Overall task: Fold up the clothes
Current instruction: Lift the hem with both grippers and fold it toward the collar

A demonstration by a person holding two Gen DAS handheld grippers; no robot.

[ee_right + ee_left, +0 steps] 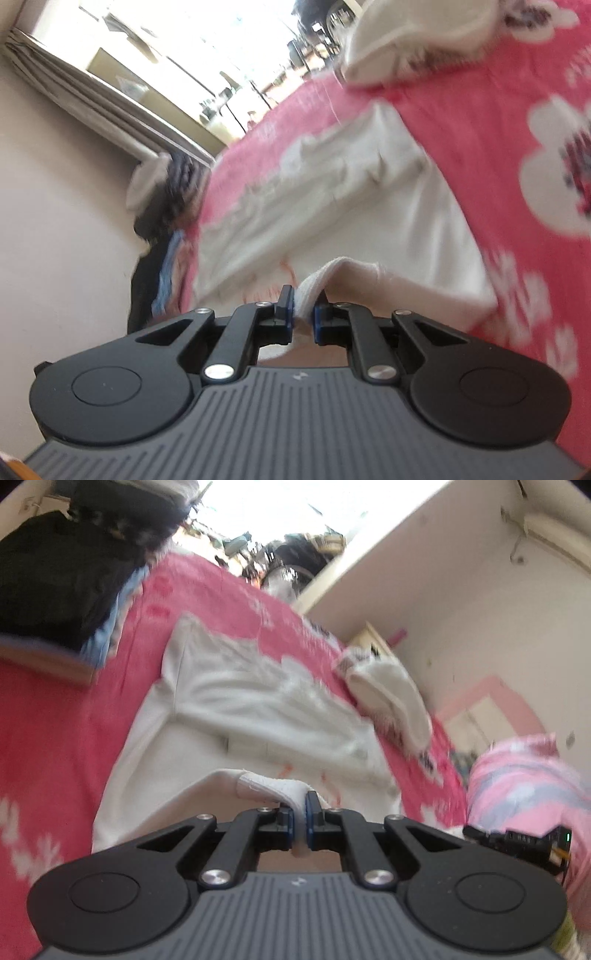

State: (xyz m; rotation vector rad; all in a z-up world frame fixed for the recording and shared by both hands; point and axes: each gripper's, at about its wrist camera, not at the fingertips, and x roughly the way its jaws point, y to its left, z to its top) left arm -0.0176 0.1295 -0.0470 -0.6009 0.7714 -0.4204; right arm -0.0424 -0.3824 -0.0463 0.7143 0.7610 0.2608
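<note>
Both grippers clenched on a white garment spread across a pink floral bedspread.

Left gripper pinching a hem fold at 6 o'clock; right gripper likewise gripping cloth. Rolled white bundle lying at 2 o'clock, dark clothes pile at 10 o'clock. Blurred throughout.

A white cotton garment lies spread on the pink flowered bedspread, its far part creased and partly doubled over. Its near edge is lifted off the bed. Both views are blurred.
</note>
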